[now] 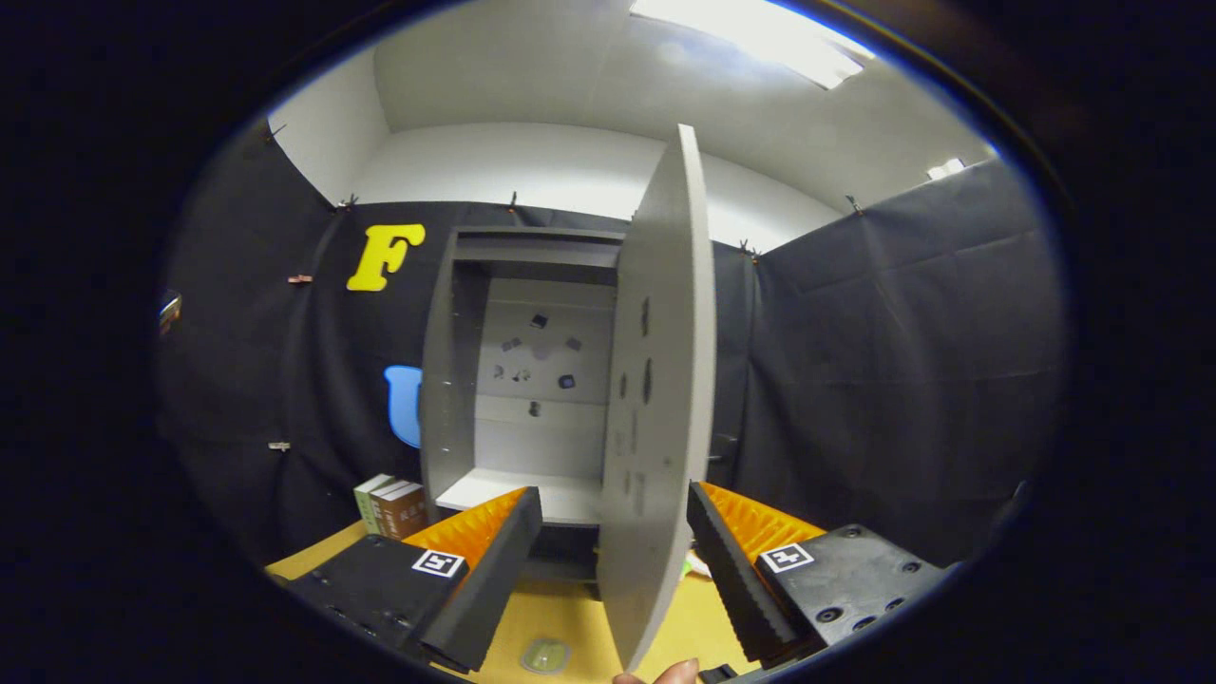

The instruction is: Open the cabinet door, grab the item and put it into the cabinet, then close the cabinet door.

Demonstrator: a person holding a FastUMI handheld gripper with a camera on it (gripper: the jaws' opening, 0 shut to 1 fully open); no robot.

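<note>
Hand-held gripper (613, 532) fingers stand spread astride the cabinet door (660, 380) edge, door-opening step nearly complete; next, withdraw and grasp the item beside the cabinet (456, 380).

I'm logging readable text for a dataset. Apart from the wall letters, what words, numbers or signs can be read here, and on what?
Boxes beside the cabinet: print too small to read.
Small stickers on the cabinet's back: too small.
Gripper, open astride the door edge: square pattern markers, no words.
</note>
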